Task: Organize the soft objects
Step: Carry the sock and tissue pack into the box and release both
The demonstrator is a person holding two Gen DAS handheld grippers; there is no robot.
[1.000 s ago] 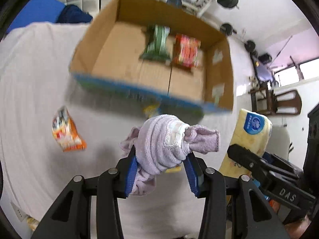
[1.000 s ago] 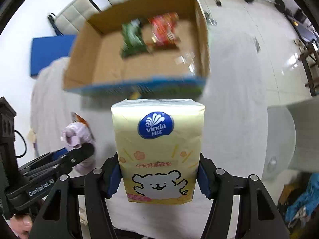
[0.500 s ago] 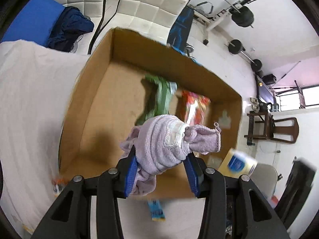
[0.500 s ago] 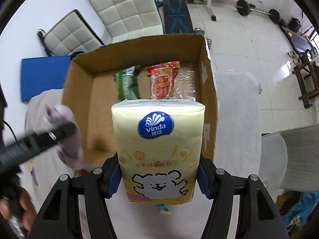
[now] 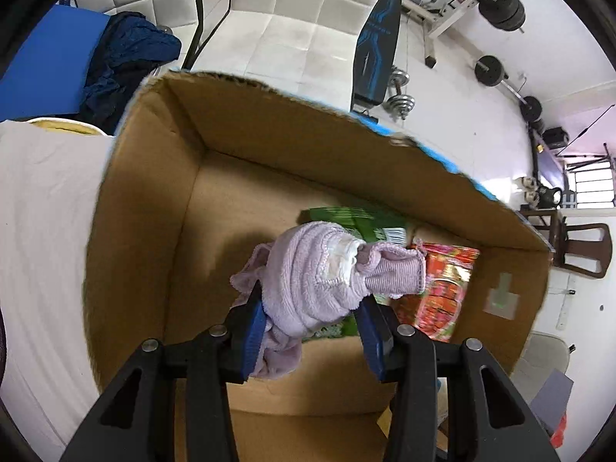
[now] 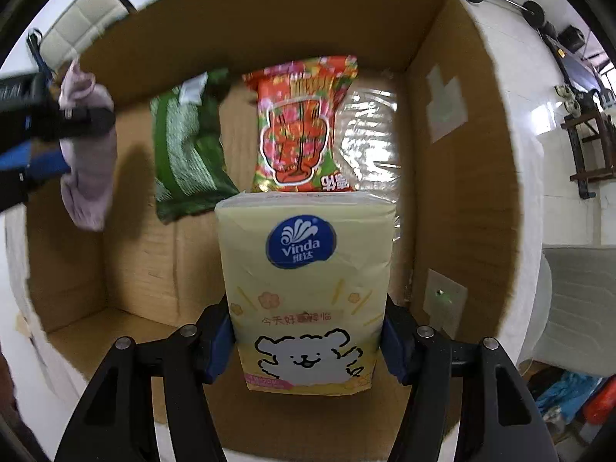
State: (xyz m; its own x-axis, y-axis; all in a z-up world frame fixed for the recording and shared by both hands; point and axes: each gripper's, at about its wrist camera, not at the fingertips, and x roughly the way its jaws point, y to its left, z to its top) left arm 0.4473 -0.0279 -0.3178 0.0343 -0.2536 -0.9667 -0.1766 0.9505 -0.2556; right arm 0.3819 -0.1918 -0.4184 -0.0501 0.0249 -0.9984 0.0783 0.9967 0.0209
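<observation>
My left gripper (image 5: 313, 331) is shut on a bundled lilac cloth (image 5: 319, 277) and hangs over the open cardboard box (image 5: 146, 200). In the right wrist view the same cloth (image 6: 90, 154) and the left gripper (image 6: 57, 138) show at the box's left side. My right gripper (image 6: 308, 340) is shut on a yellow Vinda tissue pack (image 6: 304, 288), held low inside the box (image 6: 458, 177) near its right wall. On the box floor lie a green snack bag (image 6: 184, 158), a red snack bag (image 6: 304, 123) and a clear plastic pack (image 6: 369, 138).
The box stands on a table covered with white cloth (image 5: 42, 231). Beyond it are white padded chairs (image 5: 292, 23), a blue mat (image 5: 42, 61) with dark clothing (image 5: 127, 57), and gym weights (image 5: 496, 4) on the floor. A wooden chair (image 5: 581, 246) stands at the right.
Both grippers have moved forward and down from in front of the box to over and into it, carrying the cloth and the tissue pack. The box now fills both views.
</observation>
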